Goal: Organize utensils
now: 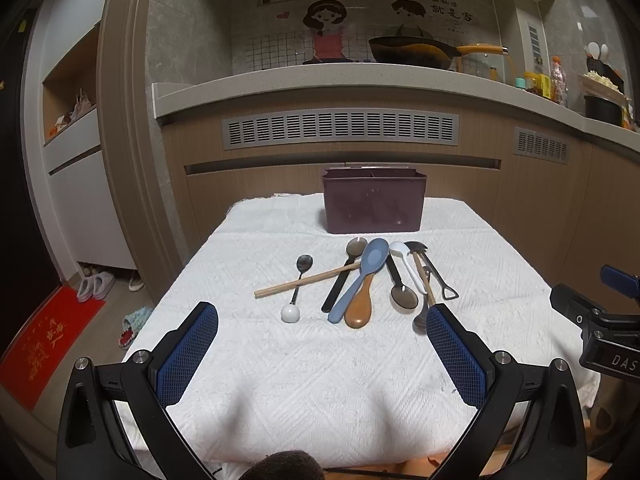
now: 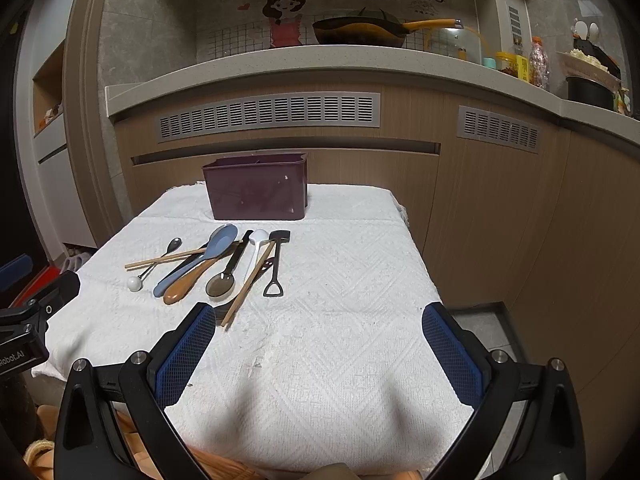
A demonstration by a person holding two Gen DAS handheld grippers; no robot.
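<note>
A dark purple utensil bin [image 1: 374, 200] [image 2: 258, 190] stands at the far side of the white cloth. In front of it lies a loose pile: a blue spoon [image 1: 362, 276] [image 2: 202, 258], a wooden spoon [image 1: 360, 304] [image 2: 184, 286], a chopstick [image 1: 308, 280] [image 2: 164, 259], a white-ball spoon [image 1: 297, 288] [image 2: 150, 268], a white spoon [image 1: 408, 264] [image 2: 256, 250], a dark metal spoon [image 1: 402, 288] [image 2: 224, 280] and a small shovel-shaped spoon [image 1: 434, 272] [image 2: 276, 264]. My left gripper [image 1: 322, 320] is open near the pile's front. My right gripper [image 2: 318, 320] is open, right of the pile.
The white cloth [image 1: 300, 380] [image 2: 340, 360] covers a small table whose edges drop off at both sides. Behind stands a kitchen counter [image 1: 320, 76] with a wok [image 1: 412, 50], bottles and jars. Slippers and a red mat [image 1: 44, 340] lie on the floor at left.
</note>
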